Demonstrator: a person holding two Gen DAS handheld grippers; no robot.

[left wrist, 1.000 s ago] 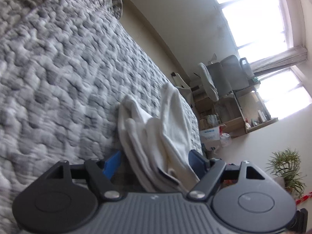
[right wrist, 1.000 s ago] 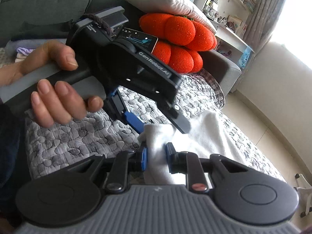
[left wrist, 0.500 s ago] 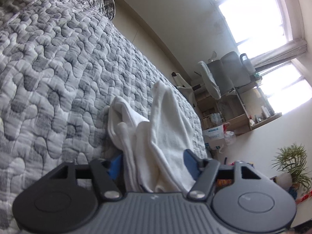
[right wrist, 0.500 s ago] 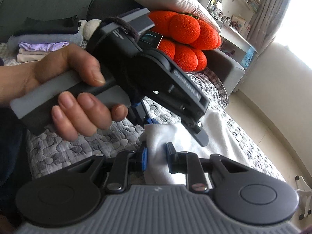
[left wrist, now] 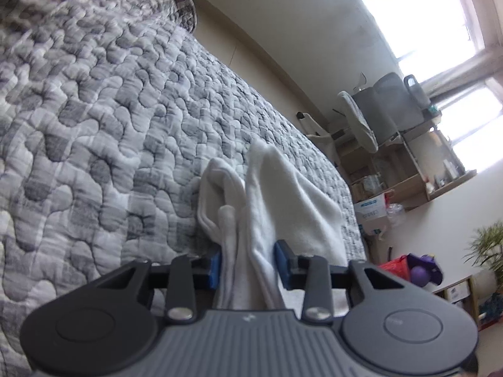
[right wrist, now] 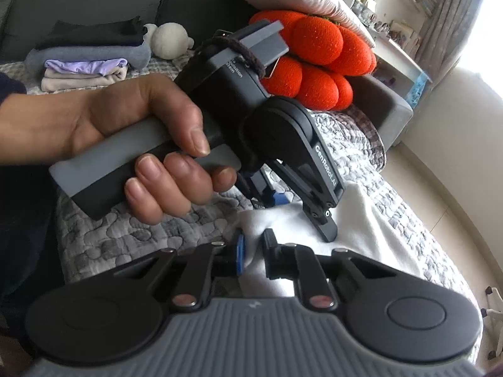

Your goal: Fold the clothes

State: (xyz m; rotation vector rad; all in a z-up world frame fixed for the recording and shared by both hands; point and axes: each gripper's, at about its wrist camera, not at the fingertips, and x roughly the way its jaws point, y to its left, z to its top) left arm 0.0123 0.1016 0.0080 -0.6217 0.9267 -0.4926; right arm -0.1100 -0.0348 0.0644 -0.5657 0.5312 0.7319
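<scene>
**Two grippers pinch one white garment over a quilted sofa**

The grey quilt [left wrist: 94, 125] carries a white garment [left wrist: 283, 188], its long axis running away toward the quilt's far edge. To fold well, keep both corners level and taut. Left gripper [left wrist: 248, 267] clamps bunched cloth; right gripper [right wrist: 253, 251] pinches an edge narrowly.

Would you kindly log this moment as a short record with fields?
surface: grey quilted cover
garment: white garment, bunched, lying partly on the cover
left gripper: fingers closed on a thick gathered fold
right gripper: fingers pinching an edge of the same cloth
background: folded clothes stack, orange cushion
</scene>
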